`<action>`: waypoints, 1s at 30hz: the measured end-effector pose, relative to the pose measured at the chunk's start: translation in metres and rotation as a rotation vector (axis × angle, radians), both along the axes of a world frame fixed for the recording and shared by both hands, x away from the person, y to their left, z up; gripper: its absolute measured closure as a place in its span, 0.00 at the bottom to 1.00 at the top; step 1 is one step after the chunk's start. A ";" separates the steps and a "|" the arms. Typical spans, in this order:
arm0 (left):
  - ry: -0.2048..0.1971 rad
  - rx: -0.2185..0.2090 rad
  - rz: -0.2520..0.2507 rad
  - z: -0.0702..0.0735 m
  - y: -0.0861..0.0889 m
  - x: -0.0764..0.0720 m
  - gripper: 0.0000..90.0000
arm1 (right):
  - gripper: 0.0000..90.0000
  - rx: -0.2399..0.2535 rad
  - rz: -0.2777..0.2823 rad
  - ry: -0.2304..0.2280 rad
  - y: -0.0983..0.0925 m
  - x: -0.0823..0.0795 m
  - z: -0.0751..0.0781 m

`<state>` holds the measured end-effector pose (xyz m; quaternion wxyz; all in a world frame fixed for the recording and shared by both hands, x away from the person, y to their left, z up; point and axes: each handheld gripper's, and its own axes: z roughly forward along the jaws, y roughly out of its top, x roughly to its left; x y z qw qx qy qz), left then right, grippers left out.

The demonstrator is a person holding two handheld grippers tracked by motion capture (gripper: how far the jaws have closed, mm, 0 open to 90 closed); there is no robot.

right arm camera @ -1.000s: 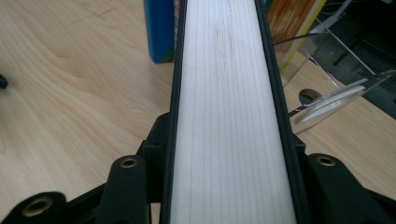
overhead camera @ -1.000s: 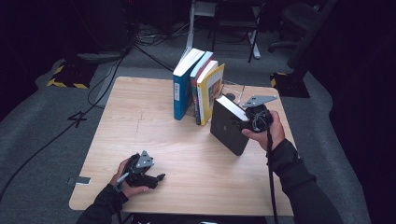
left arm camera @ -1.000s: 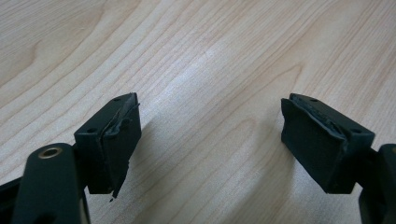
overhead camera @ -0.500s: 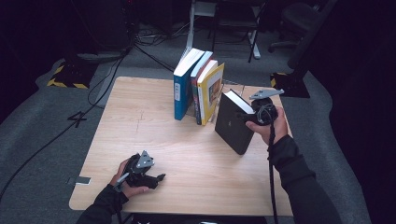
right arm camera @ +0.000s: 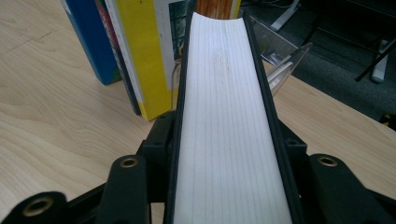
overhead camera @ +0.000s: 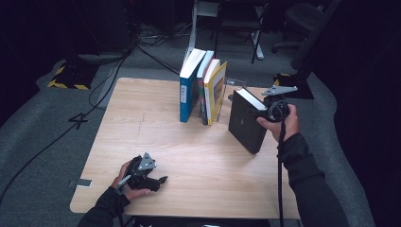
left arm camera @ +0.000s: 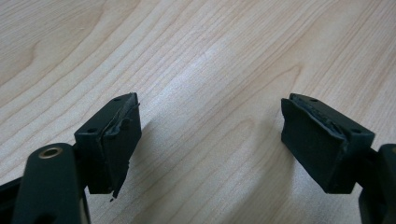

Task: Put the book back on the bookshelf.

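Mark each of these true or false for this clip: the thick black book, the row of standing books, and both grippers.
1. The right gripper is clamped on the thick black hardcover book. True.
2. The black book lies flat on the light wooden table. False: it stands tilted on a lower corner, leaning away from the row.
3. The left gripper holds a book. False: its jaws stand open over bare wood.
4. The blue-spined book stands at the left end of the row. True.
5. The black book touches the yellow-covered book. False: a gap shows between them in the high view.
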<state>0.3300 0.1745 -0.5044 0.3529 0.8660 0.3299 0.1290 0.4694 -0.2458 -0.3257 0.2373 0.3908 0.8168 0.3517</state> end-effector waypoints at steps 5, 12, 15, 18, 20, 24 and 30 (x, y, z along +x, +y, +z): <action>0.001 0.000 0.004 0.000 0.000 -0.001 0.22 | 0.59 0.014 -0.016 -0.001 -0.004 0.005 0.000; 0.001 0.000 0.003 0.000 0.000 0.000 0.22 | 0.59 0.014 -0.003 -0.011 0.002 0.006 0.002; 0.002 -0.001 0.003 0.000 0.000 0.000 0.22 | 0.59 0.035 0.001 -0.015 0.006 0.006 0.005; 0.001 -0.003 0.004 0.000 0.000 -0.001 0.22 | 0.59 0.050 0.002 -0.021 0.009 0.006 0.008; 0.002 -0.003 0.006 0.000 0.000 -0.001 0.22 | 0.59 0.057 -0.010 -0.034 0.014 0.008 0.012; 0.001 -0.005 0.005 0.000 -0.001 -0.001 0.22 | 0.59 0.061 -0.055 -0.070 0.023 0.012 0.013; 0.002 -0.005 0.001 0.000 -0.001 -0.001 0.22 | 0.59 0.076 -0.111 -0.097 0.035 0.026 0.007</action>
